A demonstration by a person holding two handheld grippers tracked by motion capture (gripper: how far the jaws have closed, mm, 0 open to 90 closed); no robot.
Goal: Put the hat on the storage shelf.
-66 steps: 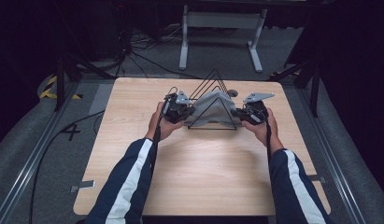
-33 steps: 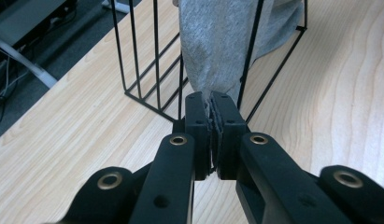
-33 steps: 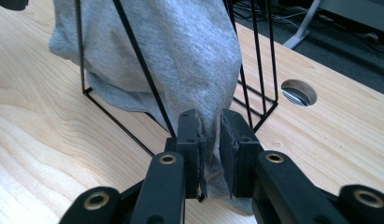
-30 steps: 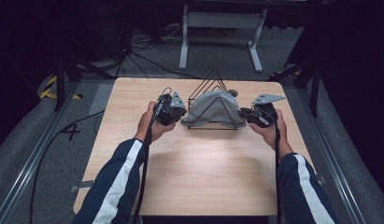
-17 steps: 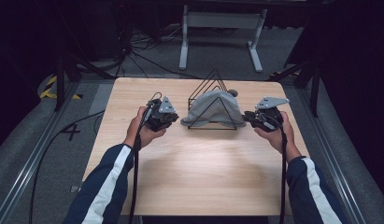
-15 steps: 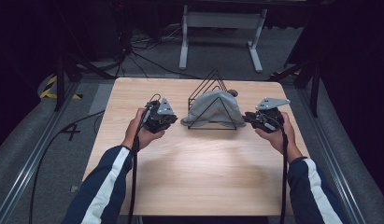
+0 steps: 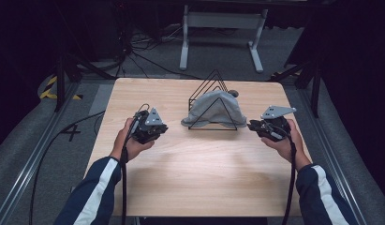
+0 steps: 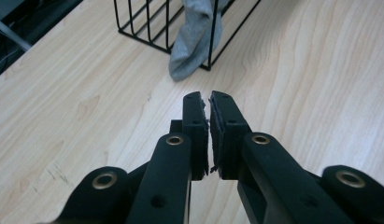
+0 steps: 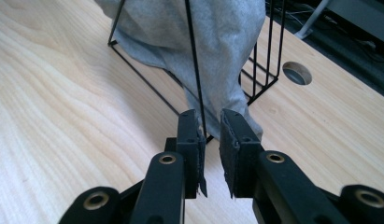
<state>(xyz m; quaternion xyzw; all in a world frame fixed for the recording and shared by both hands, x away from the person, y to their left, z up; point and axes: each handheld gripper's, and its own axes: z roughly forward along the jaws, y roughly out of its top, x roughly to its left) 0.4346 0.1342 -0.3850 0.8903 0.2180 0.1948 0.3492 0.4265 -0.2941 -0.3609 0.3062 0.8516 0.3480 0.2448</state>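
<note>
On table (image 7: 190, 187) — grey cloth (image 7: 213, 108) draped over wire rack (image 7: 210, 85)

The high view looks forward and down on the whole counter (image 7: 195, 178). Each tongs camera rides low and close above the wood, facing the wire rack (image 8: 152, 28) and grey cloth (image 9: 213, 42) from opposite sides.
</note>
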